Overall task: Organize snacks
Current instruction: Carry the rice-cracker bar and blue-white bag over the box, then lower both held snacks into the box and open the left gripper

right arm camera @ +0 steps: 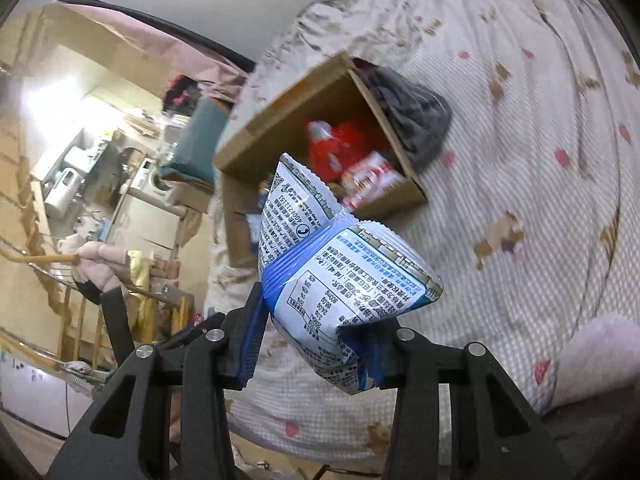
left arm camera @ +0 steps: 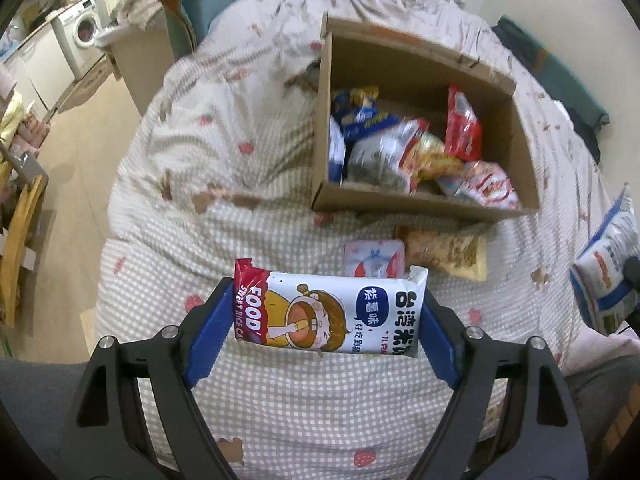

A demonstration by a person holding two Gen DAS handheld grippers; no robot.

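Left hand-held gripper (left arm camera: 326, 312) clamps the rice-cake packet (left arm camera: 328, 312) over the bed; right hand-held gripper (right arm camera: 316, 336) clamps a blue-white pouch (right arm camera: 340, 272). Cardboard box (left arm camera: 420, 200) at 12 o'clock: release each packet only once above its opening.

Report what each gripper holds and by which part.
Left gripper grips the rice cake packet by its two short ends. Right gripper pinches the blue-and-white snack bag across its lower end.

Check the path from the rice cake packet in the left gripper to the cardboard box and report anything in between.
Nothing blocks it. The rice cake packet is held above the bed; a pink packet and tan packet lie low before the open-topped cardboard box.
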